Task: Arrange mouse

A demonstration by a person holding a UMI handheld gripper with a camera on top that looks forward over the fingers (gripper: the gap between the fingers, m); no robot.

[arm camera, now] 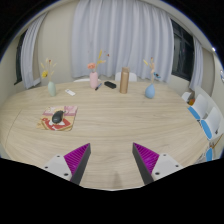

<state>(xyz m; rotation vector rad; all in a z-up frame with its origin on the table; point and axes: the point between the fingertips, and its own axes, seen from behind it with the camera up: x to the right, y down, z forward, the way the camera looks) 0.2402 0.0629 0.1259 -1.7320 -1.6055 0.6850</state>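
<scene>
Curtains fill the far wall, pale and pleated, and I take the table as my landmark for everything else. From my remote seat I see the table as a broad sweep of light wood, spreading out ahead of the gripper and reaching back almost to the curtains.

At the table's right rim sit two chairs with blue and white backs, pushed in close. Along the table's far edge runs a row of small things: a pale green vase toward the left, a pink vase with dried stems near the middle, a tall brown bottle just beside it, and a light blue vase farther right. A small flat pink thing lies between the pink vase and the bottle; I cannot tell what it is.

On the table's left part, nearer me than that row, lies a patterned mat in orange and cream. The mouse, dark and small, rests on top of that mat.

My gripper hangs over the table's near edge, fingers spread wide with nothing between them. The purple pads face inward, and the mouse sits well beyond them, off toward the left finger's side.
</scene>
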